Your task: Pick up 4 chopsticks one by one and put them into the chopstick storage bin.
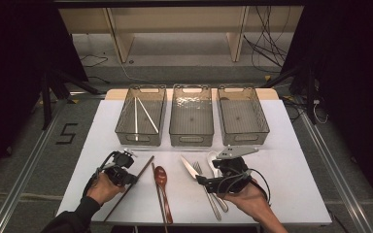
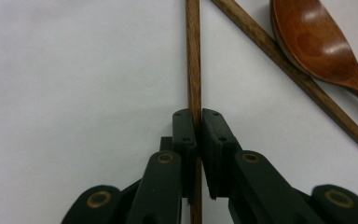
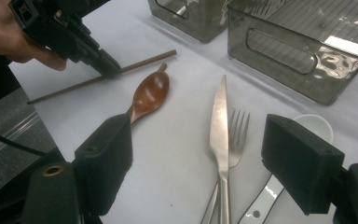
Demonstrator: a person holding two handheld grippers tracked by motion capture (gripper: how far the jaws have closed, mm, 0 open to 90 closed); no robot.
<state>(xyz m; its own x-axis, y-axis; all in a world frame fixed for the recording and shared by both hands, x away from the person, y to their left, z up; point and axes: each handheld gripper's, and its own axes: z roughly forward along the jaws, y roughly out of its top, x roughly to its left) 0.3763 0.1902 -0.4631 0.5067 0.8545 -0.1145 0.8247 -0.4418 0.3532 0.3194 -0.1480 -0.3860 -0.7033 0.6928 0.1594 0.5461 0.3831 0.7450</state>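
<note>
The left hand-held gripper [image 2: 198, 122] is pinching a brown wooden chopstick [image 2: 193, 56] between its nearly closed jaws, the stick lying flat on the white counter [image 2: 74, 70] and running straight out ahead of the jaws; gripping it mid-length is likely keeping it balanced for a lift. Just to that gripper's right, a second chopstick [image 2: 279, 60] and a wooden spoon [image 2: 321, 42] are lying side by side. The right hand-held gripper [image 3: 198, 161] is hovering with its jaws standing wide apart and empty above a knife [image 3: 220, 126] and fork [image 3: 235, 135]. Beyond both, three clear bins [image 1: 191, 115] are waiting, the leftmost already holding pale chopsticks [image 1: 141, 116], apparently for sorting. Dark curtains and cables are surrounding the counter.
</note>
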